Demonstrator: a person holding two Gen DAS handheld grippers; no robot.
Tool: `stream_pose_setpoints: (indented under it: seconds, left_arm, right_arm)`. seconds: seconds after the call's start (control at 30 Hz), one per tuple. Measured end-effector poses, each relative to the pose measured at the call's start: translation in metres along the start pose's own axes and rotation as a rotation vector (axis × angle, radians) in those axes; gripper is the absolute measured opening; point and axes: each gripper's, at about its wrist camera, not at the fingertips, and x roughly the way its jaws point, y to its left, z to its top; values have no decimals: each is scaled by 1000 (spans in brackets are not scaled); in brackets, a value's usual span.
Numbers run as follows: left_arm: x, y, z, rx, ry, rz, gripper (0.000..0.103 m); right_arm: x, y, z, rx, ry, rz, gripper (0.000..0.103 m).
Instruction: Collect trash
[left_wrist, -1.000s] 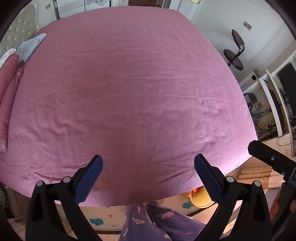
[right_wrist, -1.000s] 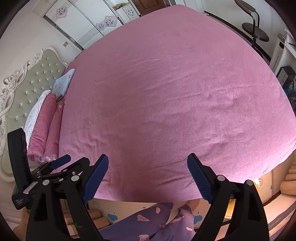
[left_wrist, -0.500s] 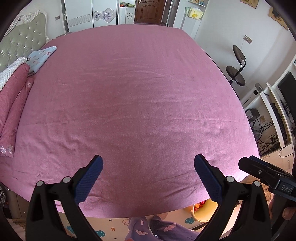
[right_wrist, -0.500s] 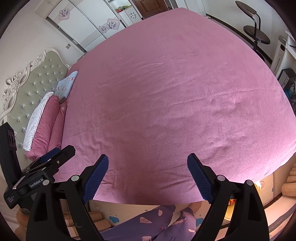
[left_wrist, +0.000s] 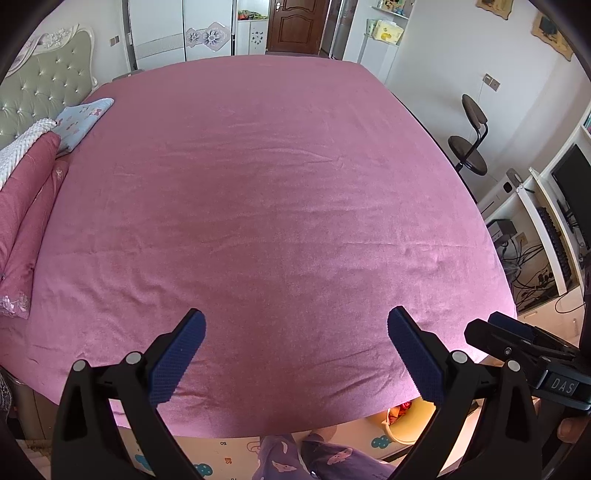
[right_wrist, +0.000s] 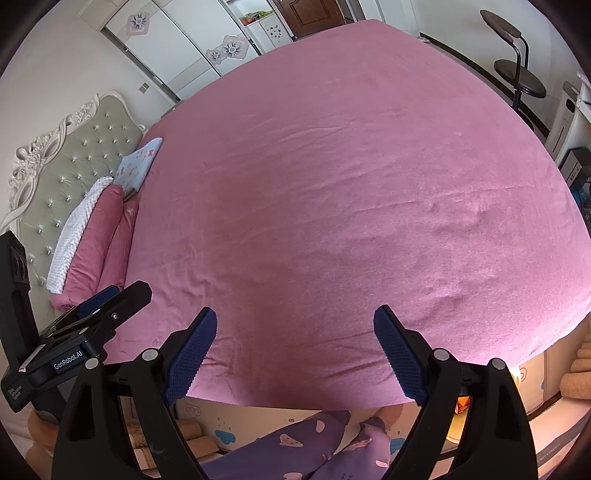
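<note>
The bed (left_wrist: 280, 206) is spread bare, with no trash seen on it. A yellow bin (left_wrist: 400, 428) holding scraps sits at five o'clock, below its edge. Both the left gripper (left_wrist: 295, 354) and right gripper (right_wrist: 293, 350) are held apart, empty, poised for searching.

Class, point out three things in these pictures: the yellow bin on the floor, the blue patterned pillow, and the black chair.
Bin (left_wrist: 400, 430): left wrist view, on its pale yellow rim below the bed edge.
Pillow (left_wrist: 83, 120): left wrist view, middle of its blue top face.
Chair (left_wrist: 467, 159): left wrist view, on its round seat.
</note>
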Motion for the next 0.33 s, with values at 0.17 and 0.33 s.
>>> stream_pose_setpoints:
  seconds: [0.17, 0.33]
  left_arm:
    - [-1, 9, 1, -32, 24, -43, 99]
    - [0, 15, 4, -36, 33, -39, 99]
  right_arm:
    - [3, 4, -2, -5, 1, 0, 84]
    - [5, 10, -2, -8, -2, -1, 84]
